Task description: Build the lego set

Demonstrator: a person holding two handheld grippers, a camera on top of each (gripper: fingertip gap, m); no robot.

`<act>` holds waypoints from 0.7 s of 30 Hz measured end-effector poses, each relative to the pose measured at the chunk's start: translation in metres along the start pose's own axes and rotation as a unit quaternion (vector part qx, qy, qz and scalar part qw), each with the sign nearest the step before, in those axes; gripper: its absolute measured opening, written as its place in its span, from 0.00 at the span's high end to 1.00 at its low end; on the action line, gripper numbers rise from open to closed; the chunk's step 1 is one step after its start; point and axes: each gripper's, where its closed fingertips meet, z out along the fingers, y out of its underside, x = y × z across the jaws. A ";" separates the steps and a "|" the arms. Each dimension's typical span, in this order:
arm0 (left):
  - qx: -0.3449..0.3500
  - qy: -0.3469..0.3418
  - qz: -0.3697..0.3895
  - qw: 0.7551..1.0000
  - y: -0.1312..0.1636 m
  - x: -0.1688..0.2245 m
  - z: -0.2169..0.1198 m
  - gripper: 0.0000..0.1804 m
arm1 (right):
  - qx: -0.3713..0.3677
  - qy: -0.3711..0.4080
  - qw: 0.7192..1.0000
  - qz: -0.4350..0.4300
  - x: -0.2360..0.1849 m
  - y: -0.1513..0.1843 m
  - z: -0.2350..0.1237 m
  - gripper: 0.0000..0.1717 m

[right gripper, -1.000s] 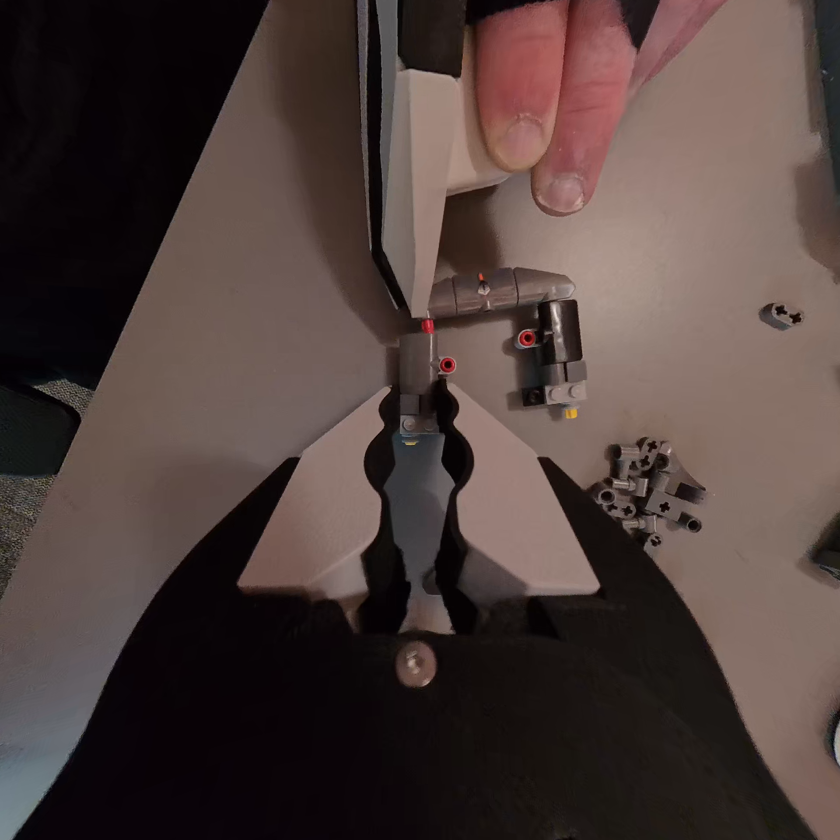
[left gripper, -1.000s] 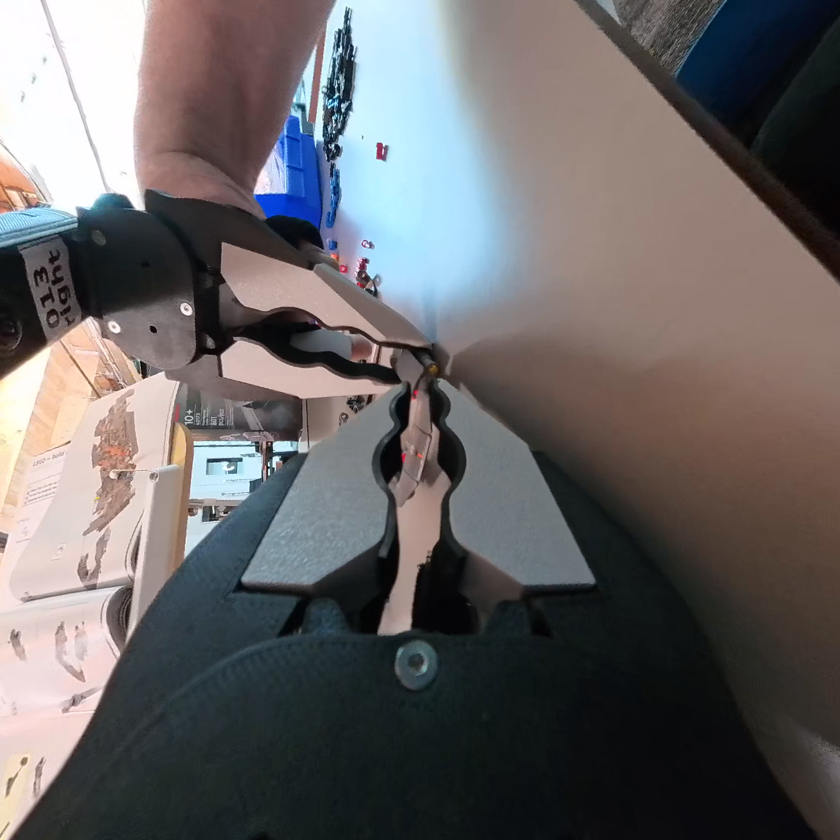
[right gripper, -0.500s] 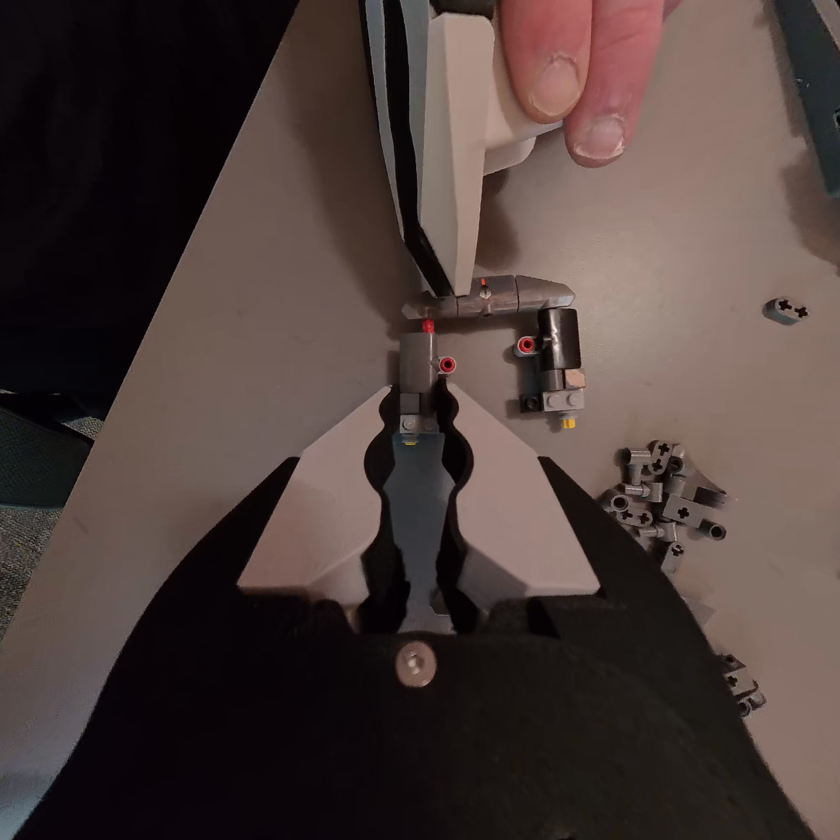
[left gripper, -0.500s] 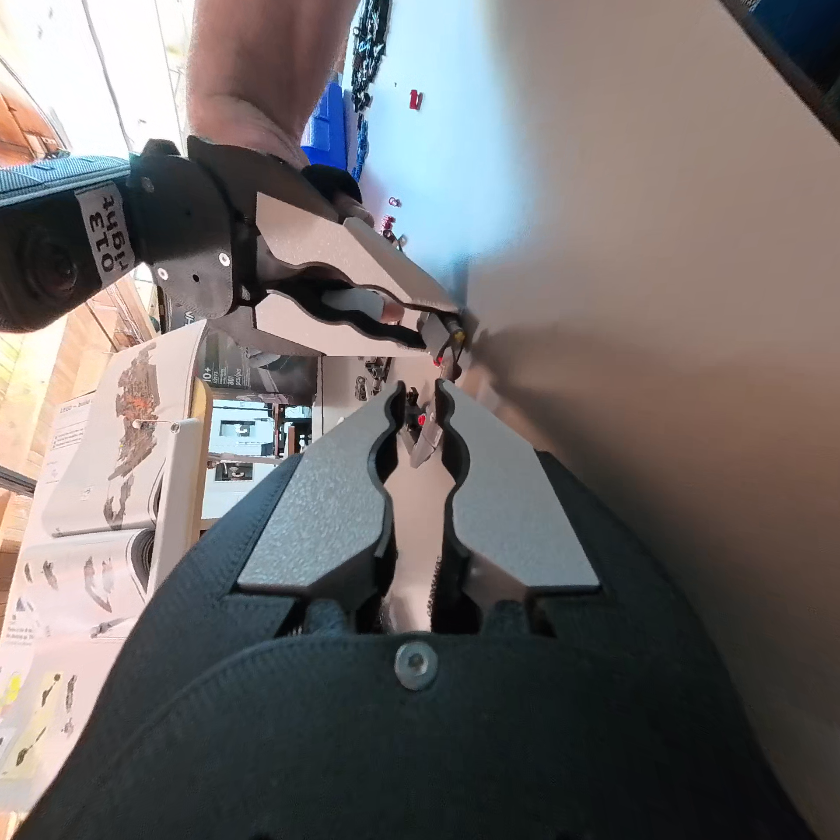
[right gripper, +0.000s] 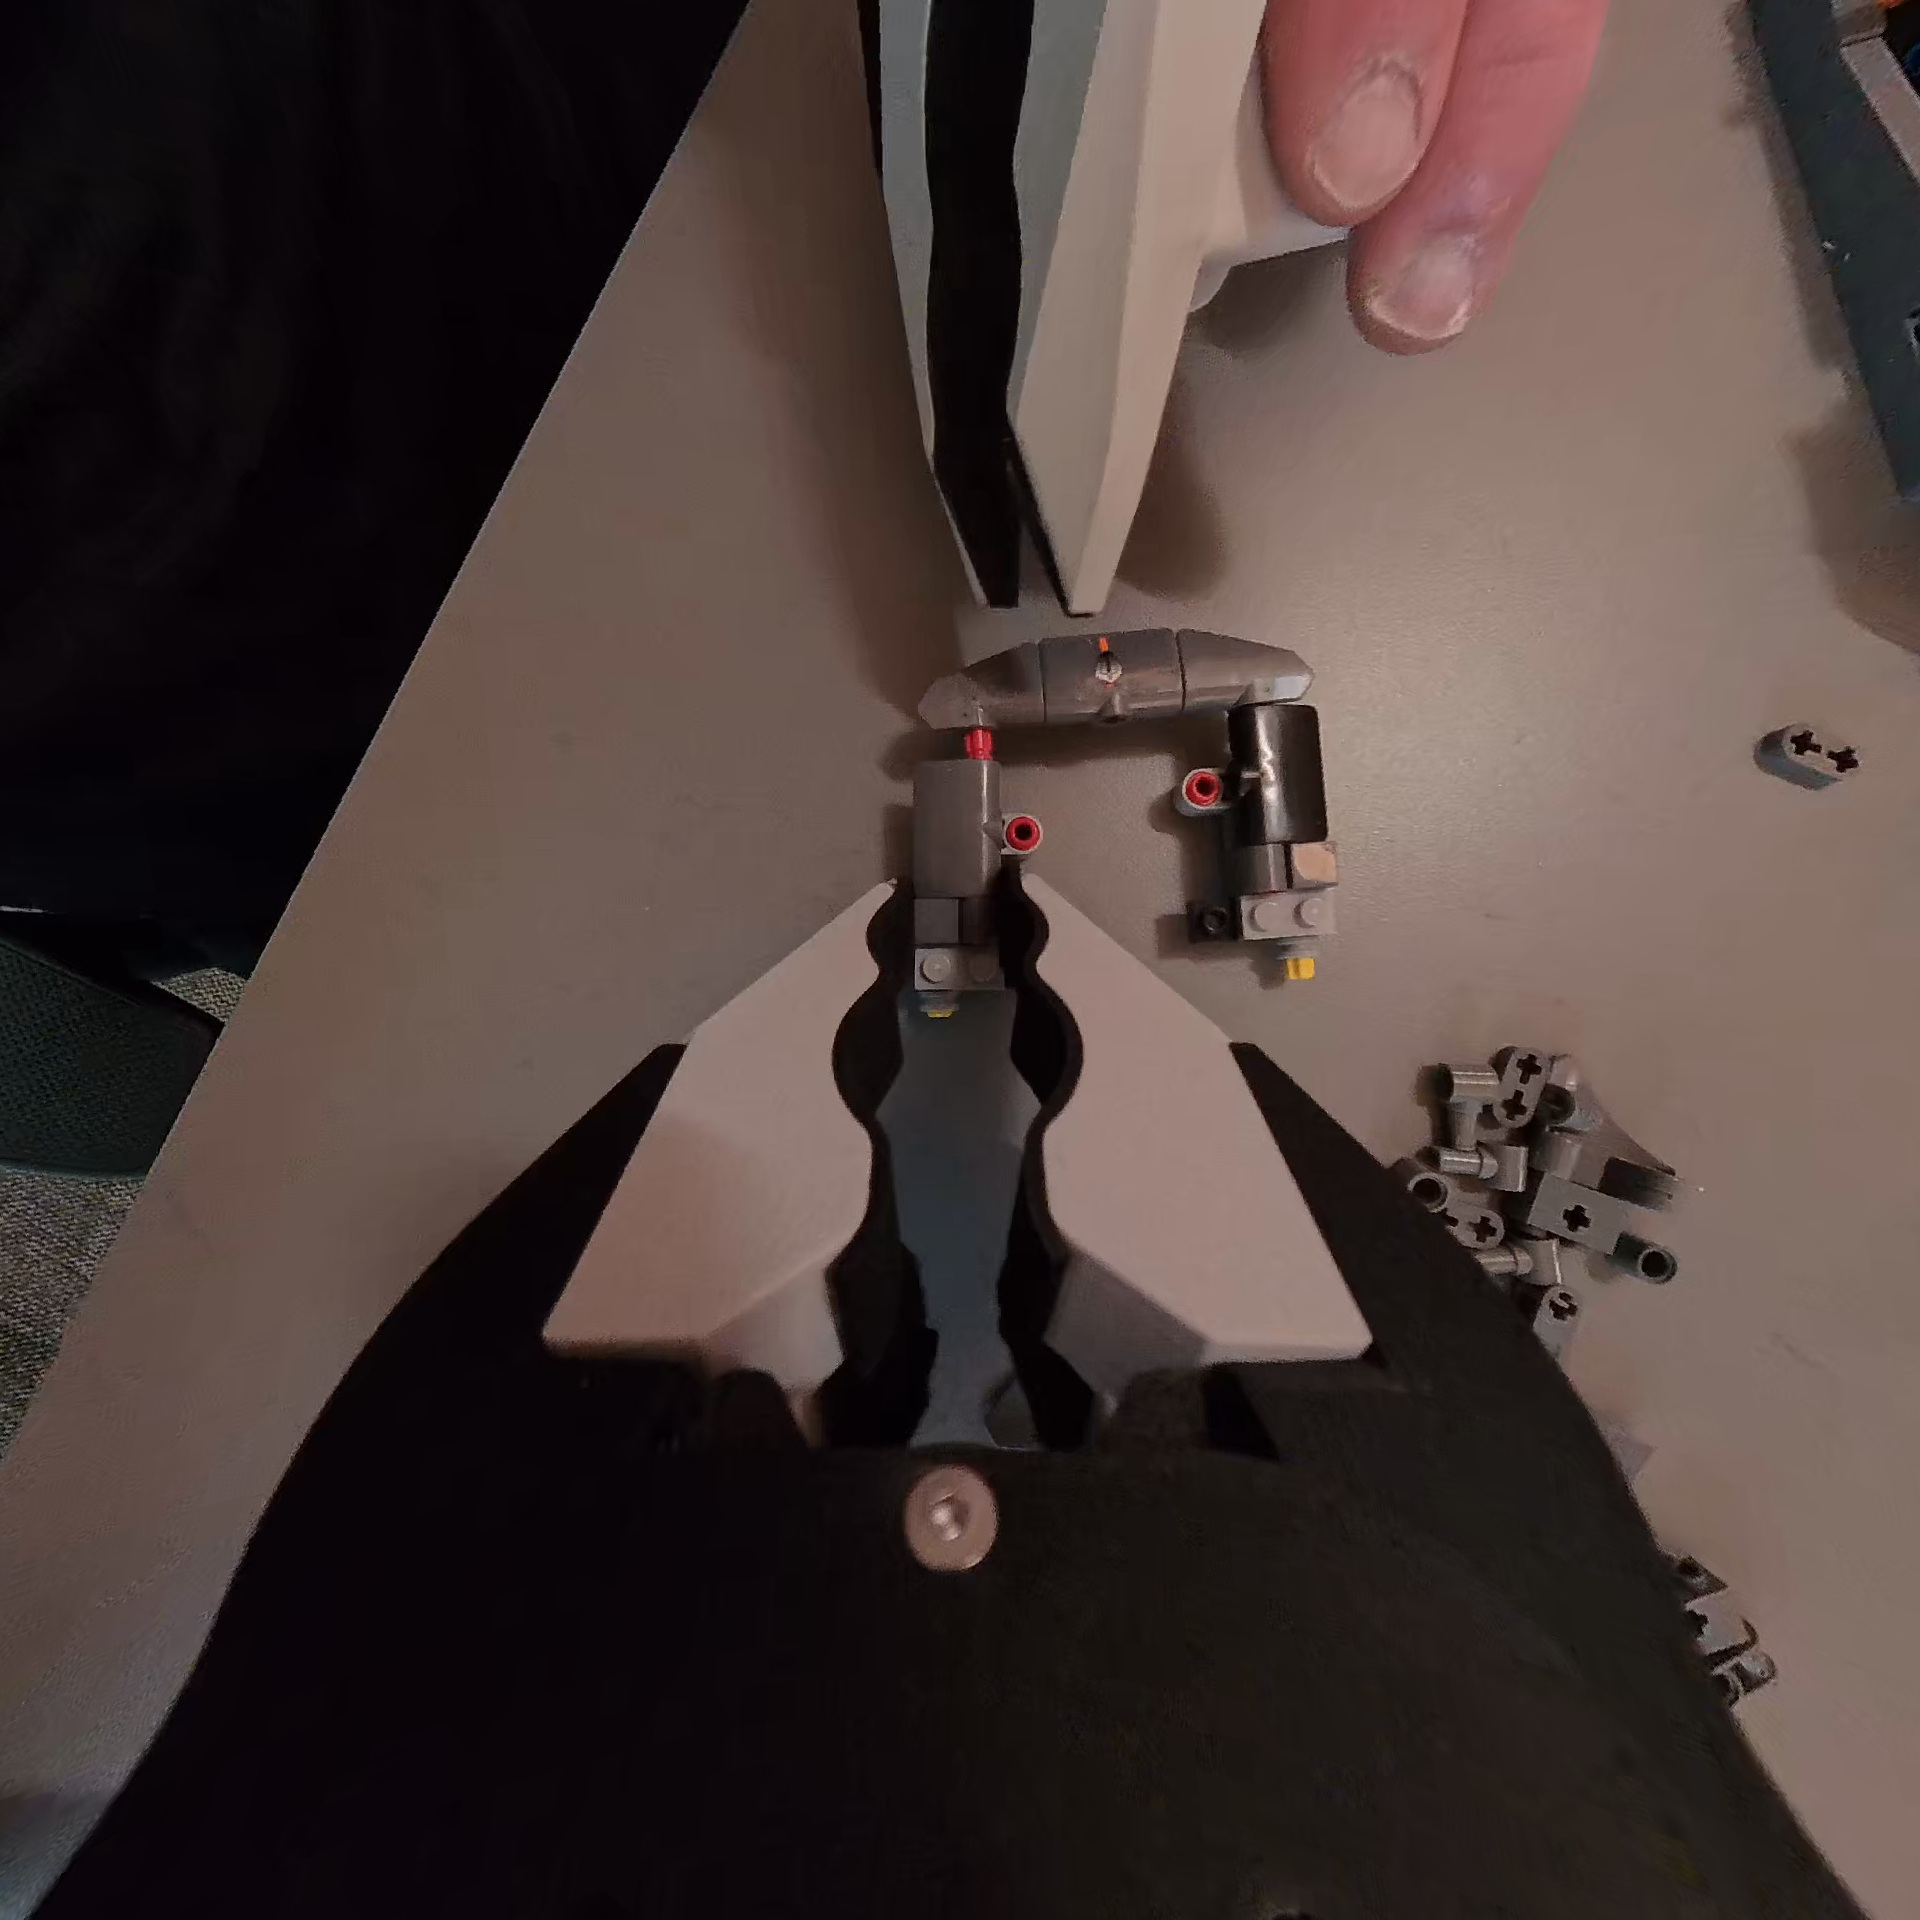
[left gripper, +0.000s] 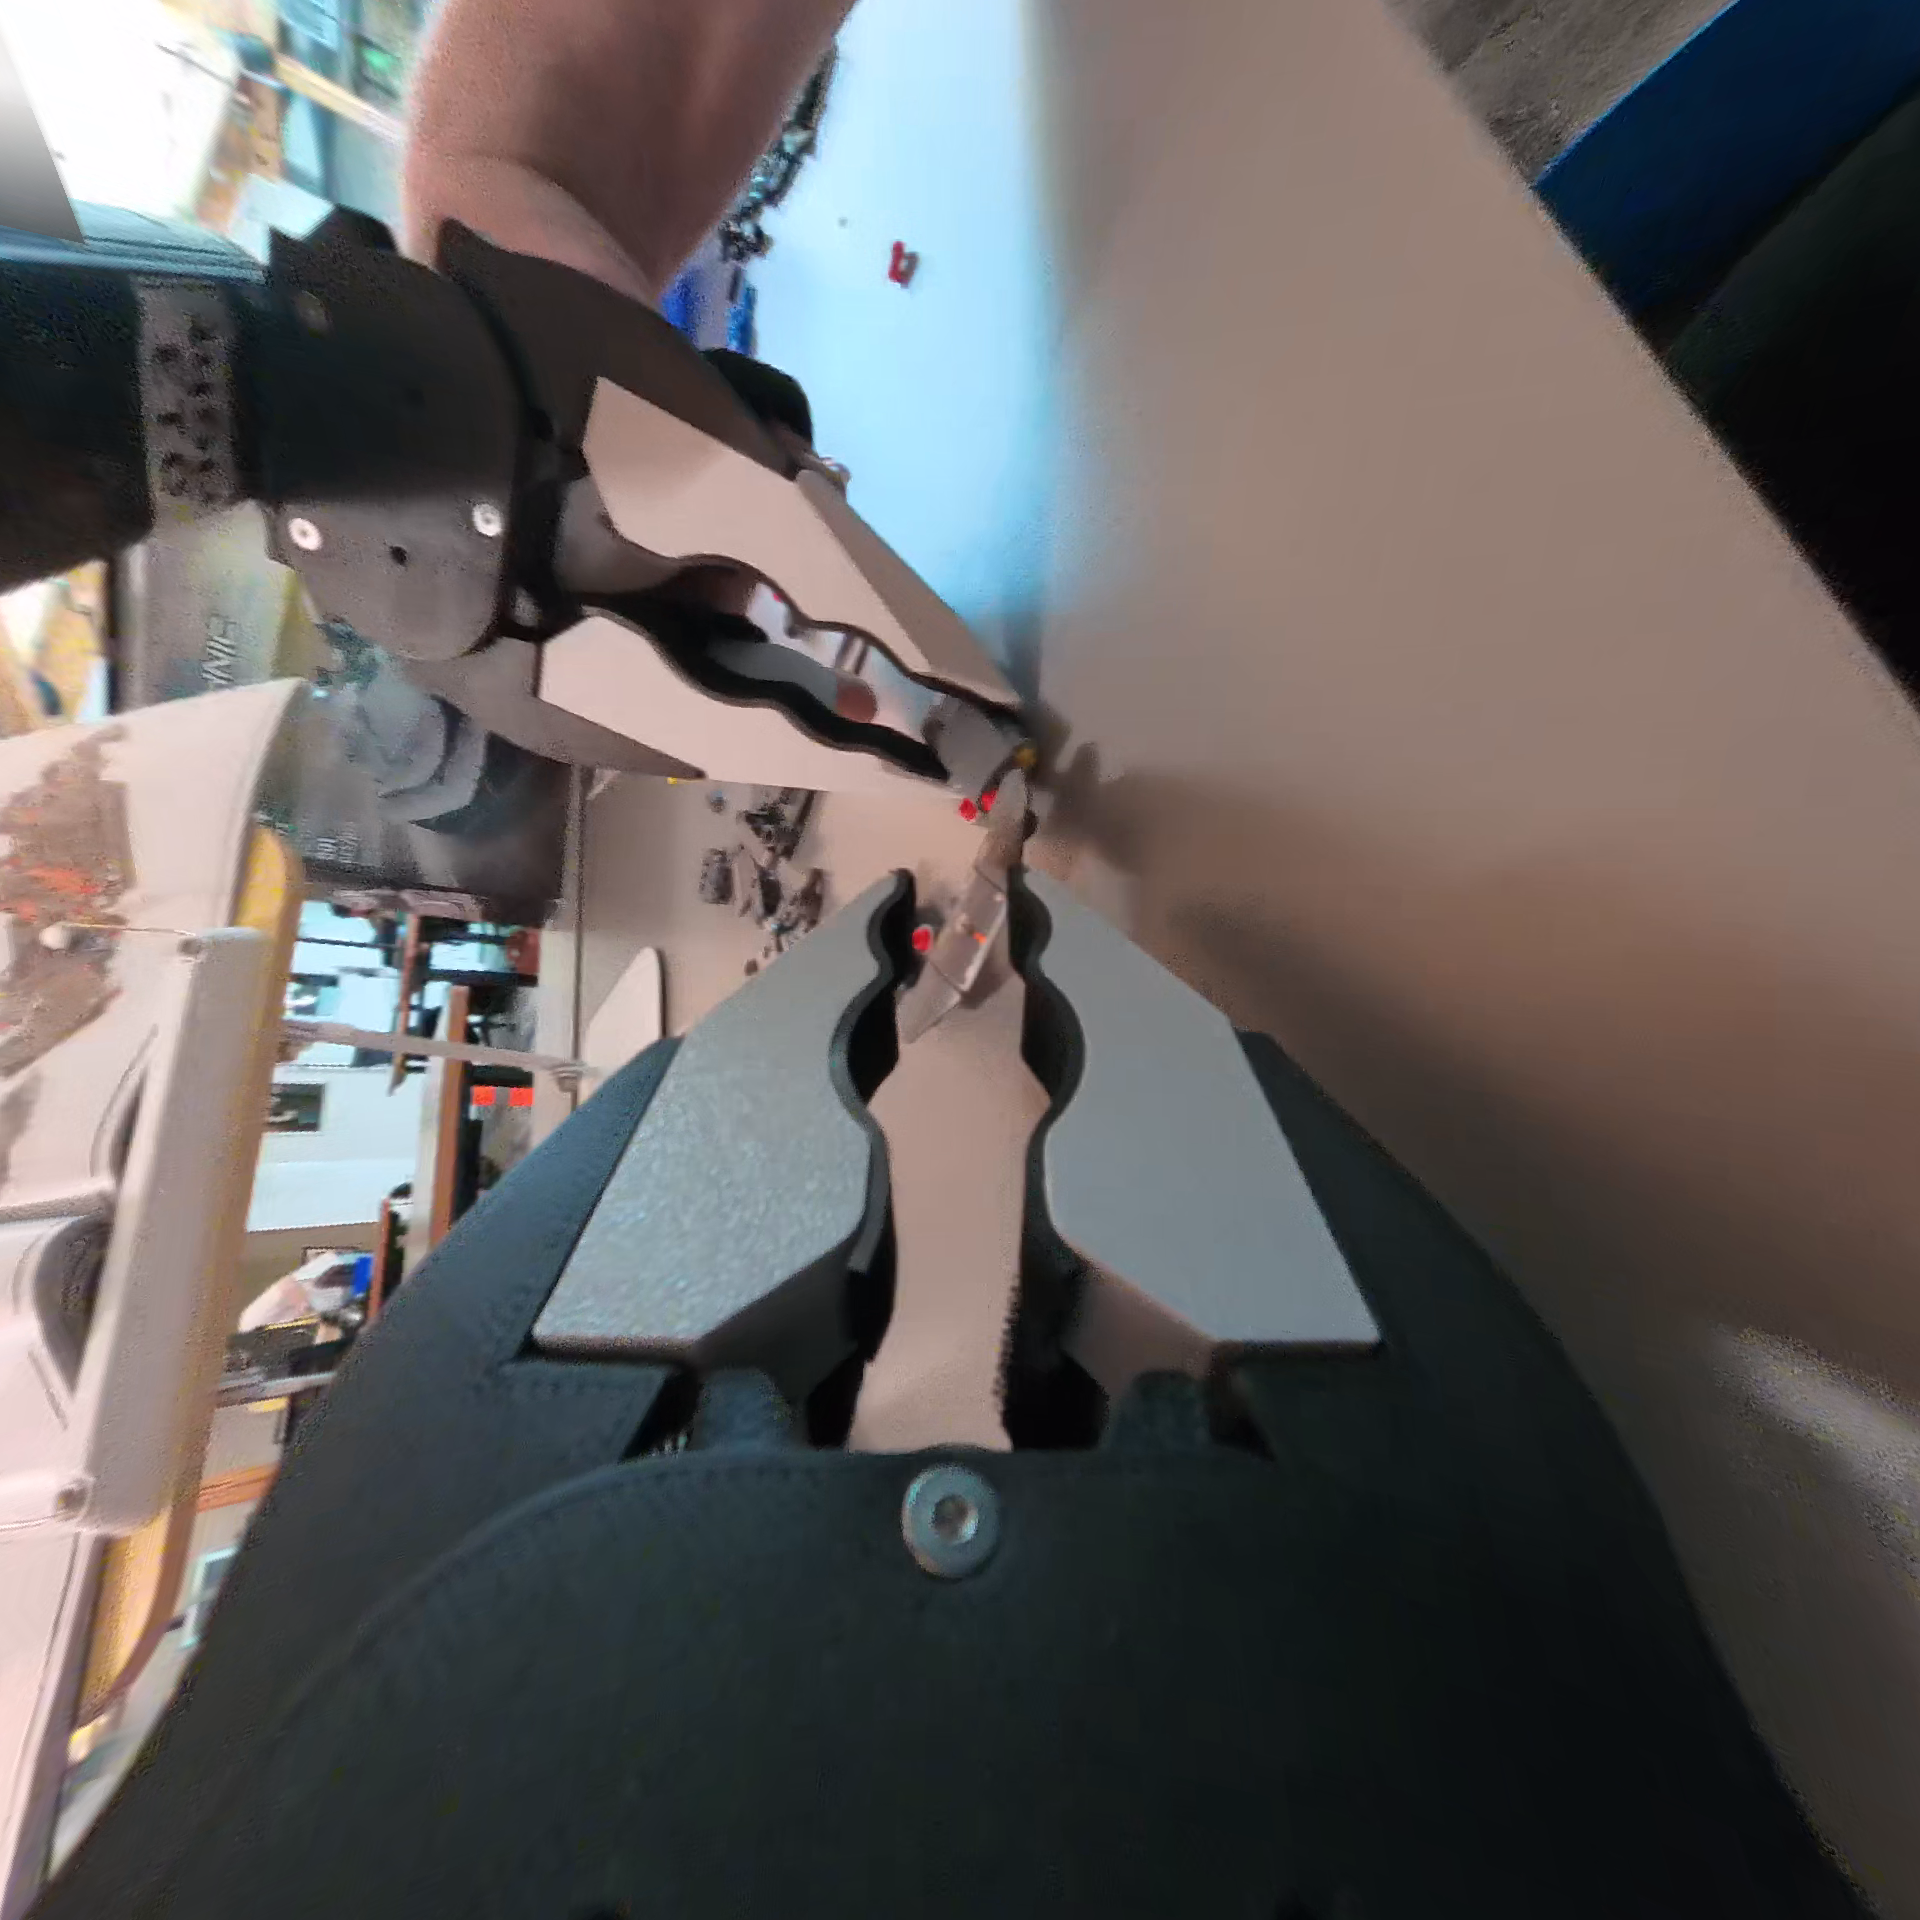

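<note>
A U-shaped brick assembly lies on the tan table (right gripper: 623, 727): a light grey bar (right gripper: 1117, 675) across the top, a dark grey leg (right gripper: 956, 831) and a black leg (right gripper: 1276, 779), with red pins. My right gripper (right gripper: 956, 888) is shut on the lower end of the dark grey leg, pads against its sides; it also shows in the left wrist view (left gripper: 992, 743). My left gripper (left gripper: 961, 883) is open. In its own view the grey bar (left gripper: 971, 945) shows between its fingers. In the right wrist view the left gripper (right gripper: 1029, 597) has its tips just above the bar, not pressing it.
A pile of small grey connectors (right gripper: 1538, 1174) lies to the right, with a single grey one (right gripper: 1808, 753) farther off. A person's fingers (right gripper: 1392, 156) hold the left gripper. The table edge runs along the left (right gripper: 468, 623). Booklets (left gripper: 104, 935) and a red piece (left gripper: 902, 262) lie farther off. Tip to tip, the grippers are about 5 centimetres apart.
My left gripper's jaws have opened off the grey bar and drawn back a little from it. My right gripper keeps its hold on the dark grey leg and has not moved.
</note>
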 end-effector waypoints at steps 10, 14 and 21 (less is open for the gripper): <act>-0.040 -0.026 0.061 0.997 0.004 0.004 0.010 0.91 | 0.011 -0.004 1.000 0.001 -0.001 -0.004 0.002 0.93; -0.044 -0.030 0.093 0.994 0.003 0.010 0.012 0.96 | 0.014 -0.006 1.000 0.001 -0.002 -0.005 0.003 0.93; -0.052 -0.042 0.107 0.992 0.005 0.009 0.014 0.97 | 0.016 -0.002 1.000 -0.007 -0.002 -0.005 0.003 0.93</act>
